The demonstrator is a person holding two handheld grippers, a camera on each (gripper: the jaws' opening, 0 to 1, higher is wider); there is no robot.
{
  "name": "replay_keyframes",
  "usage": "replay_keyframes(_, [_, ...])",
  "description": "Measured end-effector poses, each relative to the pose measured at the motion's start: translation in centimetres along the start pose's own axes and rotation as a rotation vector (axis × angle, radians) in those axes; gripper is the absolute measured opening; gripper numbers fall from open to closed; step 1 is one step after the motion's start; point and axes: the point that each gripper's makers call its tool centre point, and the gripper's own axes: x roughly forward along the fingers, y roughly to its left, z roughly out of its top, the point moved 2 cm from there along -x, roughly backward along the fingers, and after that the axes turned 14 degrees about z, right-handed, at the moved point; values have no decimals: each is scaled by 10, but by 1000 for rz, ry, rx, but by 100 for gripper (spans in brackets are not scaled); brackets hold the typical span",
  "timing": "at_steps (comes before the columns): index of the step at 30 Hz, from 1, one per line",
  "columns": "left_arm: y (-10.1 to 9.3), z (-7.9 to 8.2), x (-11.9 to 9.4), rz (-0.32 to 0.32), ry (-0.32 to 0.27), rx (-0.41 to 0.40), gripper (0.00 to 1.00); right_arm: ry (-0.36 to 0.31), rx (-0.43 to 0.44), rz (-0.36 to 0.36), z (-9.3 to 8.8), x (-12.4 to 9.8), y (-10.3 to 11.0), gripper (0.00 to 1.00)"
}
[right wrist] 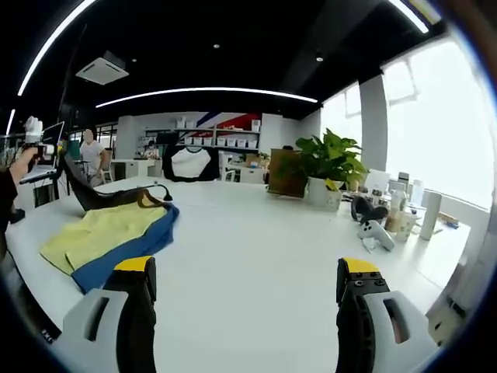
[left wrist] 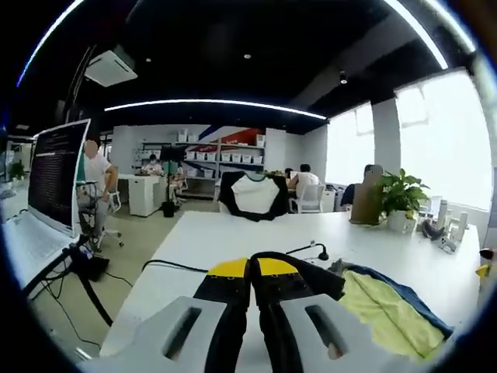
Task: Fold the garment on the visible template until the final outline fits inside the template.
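1. We see the garment (right wrist: 109,233) lying on the white surface (right wrist: 256,256), yellow lining up with a blue edge and a dark part toward the far end — bunched, not flat.
2. Our left gripper (left wrist: 250,284) has its jaws together, clamped on a dark fold of the garment's fabric just ahead of the yellow tips.
3. In the right gripper view, that left gripper appears raised at the far left, with the dark cloth stretched up from the heap toward it.
4. Our right gripper (right wrist: 247,280) hangs over bare surface with its jaws wide apart, holding nothing, near the garment's blue edge.
5. We cannot make out any template outline in either view.
6. We judge the folding at an early stage — no tidy fold shows, and the spreading, folding and fitting remain.
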Motion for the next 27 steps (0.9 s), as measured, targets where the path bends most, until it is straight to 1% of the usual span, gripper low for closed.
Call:
replay_keyframes(1, [2, -2, 0, 16, 4, 6, 1, -1, 4, 1, 0, 0, 0, 100])
replay_keyframes(2, [2, -4, 0, 2, 9, -21, 1, -3, 5, 1, 0, 0, 1, 100])
replay_keyframes(4, [7, -10, 1, 4, 32, -52, 1, -3, 2, -1, 1, 0, 0, 100])
replay_keyframes(7, [12, -21, 2, 21, 61, -52, 1, -3, 7, -4, 0, 0, 0, 100])
replay_keyframes(10, [15, -35, 0, 35, 86, -70, 1, 1, 8, -4, -1, 0, 0, 100])
replay_keyframes(16, [28, -68, -3, 92, 141, -121, 1, 1, 5, 3, -1, 0, 1, 100])
replay_keyframes(17, [32, -76, -4, 104, 159, -141, 2, 1, 5, 3, 0, -1, 1, 100])
replay_keyframes(21, [41, -103, -7, 135, 216, -178, 2, 2, 7, 0, -1, 0, -1, 100])
replay_keyframes(24, [46, -117, -9, 150, 243, -206, 2, 7, 10, 3, -3, 1, -1, 100])
replay_keyframes(27, [52, -127, -11, 168, 263, -217, 2, 7, 9, 5, -3, 1, 0, 100])
